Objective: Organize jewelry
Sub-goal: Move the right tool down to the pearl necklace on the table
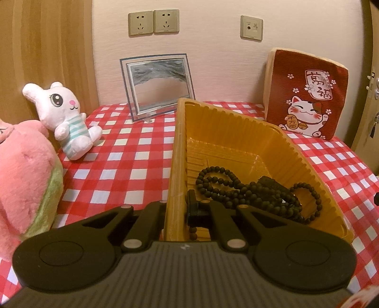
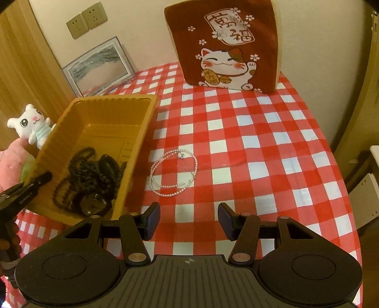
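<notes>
We've got the left claw [image 1: 176,208] clamped on the tray [image 2: 99,118] wall — right claw [image 2: 188,220] half-open, empty, pearl necklace [image 2: 174,173] just beyond, slightly left.

- A home, likely a bedroom corner.
- Plush toys [image 1: 68,118] and a cat cushion [image 2: 227,45] sit on a checked cloth [image 2: 260,142].
- Wall sockets [image 1: 154,22], wood panelling [image 1: 47,52].

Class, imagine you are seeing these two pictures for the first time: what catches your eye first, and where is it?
The tilted yellow tray stands out, tipped up on the red-checked cloth with black bead strands heaped in it; the left claw is clamped on its rim. Just right of the tray a white pearl necklace lies looped on the cloth, ahead of the open right claw. A red lucky-cat cushion leans on the back wall.
</notes>
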`<state>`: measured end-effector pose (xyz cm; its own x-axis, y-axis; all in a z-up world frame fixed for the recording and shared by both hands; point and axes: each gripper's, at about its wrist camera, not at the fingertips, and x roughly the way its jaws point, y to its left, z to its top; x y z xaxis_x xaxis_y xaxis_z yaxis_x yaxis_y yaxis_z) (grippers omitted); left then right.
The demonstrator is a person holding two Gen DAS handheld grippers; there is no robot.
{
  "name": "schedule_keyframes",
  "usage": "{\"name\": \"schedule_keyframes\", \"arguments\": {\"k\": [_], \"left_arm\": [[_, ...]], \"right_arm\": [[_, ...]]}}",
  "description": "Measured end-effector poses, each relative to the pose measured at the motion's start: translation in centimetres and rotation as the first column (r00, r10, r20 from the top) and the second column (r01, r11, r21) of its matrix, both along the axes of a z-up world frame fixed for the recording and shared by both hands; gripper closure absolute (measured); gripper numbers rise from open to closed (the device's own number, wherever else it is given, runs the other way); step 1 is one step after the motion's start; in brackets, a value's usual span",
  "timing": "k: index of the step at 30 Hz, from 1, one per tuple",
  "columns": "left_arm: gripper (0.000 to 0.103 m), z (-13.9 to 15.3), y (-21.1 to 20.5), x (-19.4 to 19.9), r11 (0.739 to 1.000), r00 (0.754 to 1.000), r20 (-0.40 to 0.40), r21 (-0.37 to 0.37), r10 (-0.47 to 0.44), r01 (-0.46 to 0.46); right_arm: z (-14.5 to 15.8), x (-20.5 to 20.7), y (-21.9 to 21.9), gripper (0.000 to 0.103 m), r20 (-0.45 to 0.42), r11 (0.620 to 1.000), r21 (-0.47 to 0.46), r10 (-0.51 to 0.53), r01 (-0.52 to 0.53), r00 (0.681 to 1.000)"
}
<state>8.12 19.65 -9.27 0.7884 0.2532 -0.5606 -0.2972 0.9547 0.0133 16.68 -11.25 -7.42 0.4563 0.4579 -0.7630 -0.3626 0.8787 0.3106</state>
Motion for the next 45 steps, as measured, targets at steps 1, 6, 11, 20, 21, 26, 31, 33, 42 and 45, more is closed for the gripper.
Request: {"name": "schedule_keyframes", "arguments": {"k": [1, 6, 11, 20, 21, 26, 31, 33, 42, 45], "left_arm": [[0.099, 0.0, 0.1, -0.2, 1.0, 1.0, -0.002, -0.001, 0.004, -0.004], [0.099, 0.1, 0.8, -1.4, 1.0, 0.999, -0.008, 0.0, 0.031, -0.031], [0.099, 0.3, 1.5, -2.5, 0.998, 0.998, -0.013, 0.003, 0.057, -0.057], [0.099, 0.4, 1.8, -3.3, 0.996, 0.996, -0.02, -0.002, 0.087, -0.087], [0.099, 0.4, 1.8, -3.3, 0.996, 0.996, -0.02, -0.002, 0.088, -0.088], [0.098, 0.4, 1.8, -3.1, 0.996, 0.995, -0.025, 0.0, 0.093, -0.093], [0.098, 0.4, 1.8, -3.0, 0.996, 0.995, -0.026, 0.001, 0.093, -0.093], [0.098, 0.4, 1.8, -3.0, 0.996, 0.995, -0.026, 0.002, 0.093, -0.093], [0.099, 0.3, 1.8, -3.0, 0.996, 0.995, -0.03, 0.005, 0.092, -0.092], [0.098, 0.3, 1.8, -3.0, 0.996, 0.995, -0.03, 0.004, 0.093, -0.092]], "right_arm": [[-0.1, 0.1, 0.1, 0.049, 0.001, 1.0, -0.002, 0.003, -0.003, 1.0], [-0.5, 0.3, 0.6, 0.049, 0.016, 1.0, -0.019, 0.021, -0.021, 1.0], [-1.0, 0.5, 1.0, 0.049, 0.033, 0.999, -0.035, 0.037, -0.036, 0.999], [-2.4, 1.6, 1.5, 0.05, 0.06, 0.996, -0.054, 0.073, -0.07, 0.996], [-2.5, 1.7, 1.7, 0.052, 0.063, 0.996, -0.052, 0.078, -0.075, 0.995], [-3.4, 2.6, 2.5, 0.063, 0.072, 0.995, -0.051, 0.089, -0.085, 0.993], [-4.3, 4.1, 3.1, 0.07, 0.075, 0.998, -0.037, 0.058, -0.056, 0.996], [-4.5, 4.5, 3.4, 0.072, 0.085, 0.998, -0.036, 0.045, -0.042, 0.995], [-5.9, 5.8, 5.0, 0.084, 0.086, 0.997, -0.077, -0.016, 0.023, 0.996], [-6.0, 5.6, 5.4, 0.086, 0.112, 0.994, -0.109, -0.011, 0.023, 0.994]]}}
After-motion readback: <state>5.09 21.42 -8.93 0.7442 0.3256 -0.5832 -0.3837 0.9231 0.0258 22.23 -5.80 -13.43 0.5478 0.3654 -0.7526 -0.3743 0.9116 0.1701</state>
